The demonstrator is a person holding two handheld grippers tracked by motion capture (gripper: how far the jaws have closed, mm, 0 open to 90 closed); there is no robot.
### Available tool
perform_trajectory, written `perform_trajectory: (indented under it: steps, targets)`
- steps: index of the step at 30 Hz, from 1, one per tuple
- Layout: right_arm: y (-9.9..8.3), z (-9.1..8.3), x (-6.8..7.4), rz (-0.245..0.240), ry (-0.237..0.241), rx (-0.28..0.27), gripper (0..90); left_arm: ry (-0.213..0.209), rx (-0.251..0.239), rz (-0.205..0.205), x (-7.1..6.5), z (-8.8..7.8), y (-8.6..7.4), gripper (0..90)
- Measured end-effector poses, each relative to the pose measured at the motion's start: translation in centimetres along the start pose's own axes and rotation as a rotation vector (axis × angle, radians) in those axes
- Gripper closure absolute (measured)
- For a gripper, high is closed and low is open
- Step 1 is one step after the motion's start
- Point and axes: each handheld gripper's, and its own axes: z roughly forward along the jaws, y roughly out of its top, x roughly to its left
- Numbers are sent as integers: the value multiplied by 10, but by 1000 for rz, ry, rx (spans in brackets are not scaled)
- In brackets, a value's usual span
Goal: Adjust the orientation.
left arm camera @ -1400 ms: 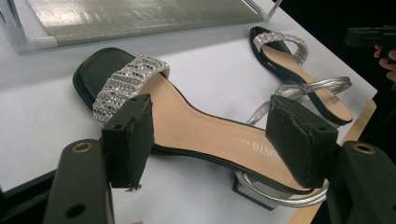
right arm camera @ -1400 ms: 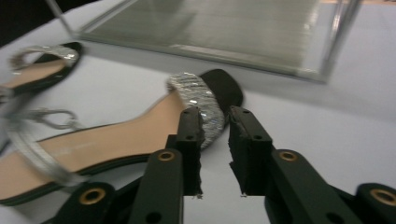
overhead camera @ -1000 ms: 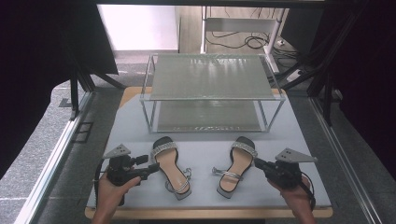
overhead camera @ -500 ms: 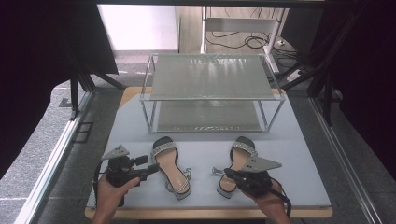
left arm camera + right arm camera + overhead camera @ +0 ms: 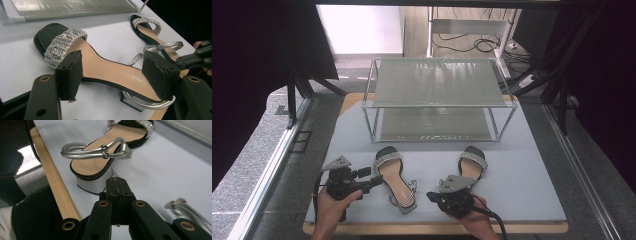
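Two black sandals with sparkly toe bands and silver ankle straps lie on the pale mat. My left gripper (image 5: 373, 179) is open beside the left sandal (image 5: 394, 182). In the left gripper view its pads (image 5: 70, 75) stand apart on either side of that sandal's (image 5: 107, 67) middle without pressing it. My right gripper (image 5: 431, 196) is shut and empty over the heel end of the right sandal (image 5: 473, 161), pointing left. In the right gripper view its closed jaws (image 5: 116, 195) point at the left sandal's (image 5: 100, 165) silver block heel, close to it.
A two-tier clear shelf rack (image 5: 437, 82) stands at the back of the mat (image 5: 532, 175). The table's wooden front edge (image 5: 437, 229) runs just below both hands. Dark frames and curtains close in both sides.
My right gripper has travelled left, from the right of the right sandal, across its heel, into the gap between the two sandals. The left gripper has stayed put.
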Motion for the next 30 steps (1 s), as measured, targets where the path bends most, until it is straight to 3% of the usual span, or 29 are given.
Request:
perform_trajectory:
  steps: [15, 17, 25, 30]
  targets:
    - [2, 29, 18, -40, 36, 61, 900, -23, 13, -20, 2, 6, -1, 337]
    - [1, 32, 20, -45, 40, 66, 900, -72, 10, -36, 3, 7, -1, 337]
    - [3, 33, 19, -35, 56, 62, 900, -52, 13, -67, 13, 8, -3, 341]
    - [3, 37, 24, -21, 100, 49, 900, -47, 4, -84, 18, 5, -2, 343]
